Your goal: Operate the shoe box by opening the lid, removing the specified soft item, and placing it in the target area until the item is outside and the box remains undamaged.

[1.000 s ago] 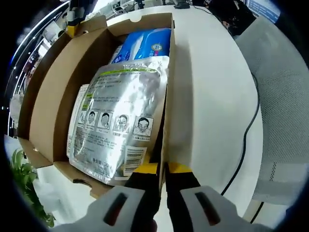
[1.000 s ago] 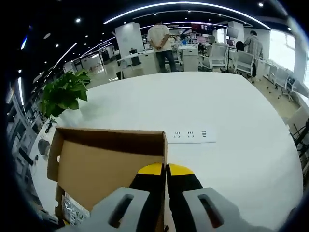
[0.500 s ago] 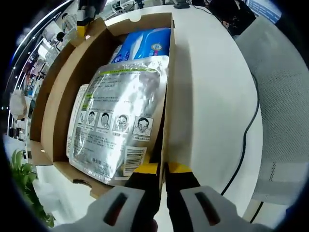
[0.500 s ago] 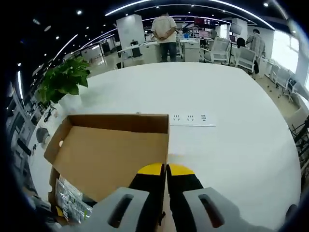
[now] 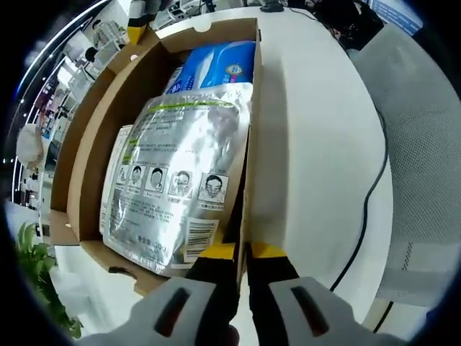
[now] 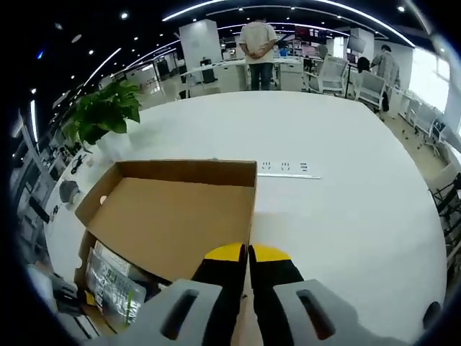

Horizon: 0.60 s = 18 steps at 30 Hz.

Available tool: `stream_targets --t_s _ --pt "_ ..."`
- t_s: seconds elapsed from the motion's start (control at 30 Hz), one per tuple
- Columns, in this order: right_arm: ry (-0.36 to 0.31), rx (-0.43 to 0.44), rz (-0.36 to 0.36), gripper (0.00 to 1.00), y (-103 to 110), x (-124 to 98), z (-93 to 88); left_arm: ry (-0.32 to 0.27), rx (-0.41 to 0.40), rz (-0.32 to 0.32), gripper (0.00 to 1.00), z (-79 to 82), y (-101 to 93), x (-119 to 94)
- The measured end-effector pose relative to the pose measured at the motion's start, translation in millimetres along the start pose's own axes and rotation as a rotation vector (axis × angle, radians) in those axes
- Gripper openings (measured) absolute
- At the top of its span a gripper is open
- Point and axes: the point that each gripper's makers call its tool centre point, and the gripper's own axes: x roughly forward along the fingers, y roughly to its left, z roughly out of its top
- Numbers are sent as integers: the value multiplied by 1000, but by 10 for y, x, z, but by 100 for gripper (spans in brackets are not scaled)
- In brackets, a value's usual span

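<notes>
in the left gripper view we see our left tool (image 5: 242, 251) with its yellow-tipped jaws pressed together on the near corner of the shoe box (image 5: 253, 144), pinching the thin cardboard side wall between them. the box stands open on the white table (image 5: 317, 158). inside it lies a silver foil pouch (image 5: 176, 176) printed with small face drawings and a barcode, lying flat and covering most of the box floor. beyond the pouch, at the far end of the box, a blue soft pack (image 5: 216, 65) is tucked partly under the pouch's upper edge. a black cable (image 5: 371, 194) runs over the table near a grey mesh chair (image 5: 425, 144). green leaves (image 5: 36, 277) show past the box's outer wall.

in the right gripper view our right tool (image 6: 247, 252) has its jaws shut on the edge of the lid (image 6: 173, 220), which is lifted so that its plain brown inner face looks toward the camera. under the raised lid, at the lower left, a corner of the silver pouch (image 6: 112, 285) shows inside the box. on the table beyond the lid lies a white power strip (image 6: 288, 170), and a potted plant (image 6: 101, 115) stands at the table's far left. a person (image 6: 258, 43) stands in the background among desks and chairs.
</notes>
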Motion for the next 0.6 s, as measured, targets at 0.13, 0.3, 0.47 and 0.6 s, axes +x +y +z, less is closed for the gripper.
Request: stream_targets --t_s 0.13,0.3,0.47,0.6 --pt "-13 -2 15 0 -13 -51 -11 3 4 -11 2 -1 1 -5" --pt "-32 6 67 2 27 -248 0 3 5 -11 3 -2 7 -6" --pt "-53 8 109 6 101 -448 -46 -2 6 -4 3 -2 22 -15" --pt "-73 -20 132 8 105 -551 -32 -2 2 -17 2 -2 43 -27"
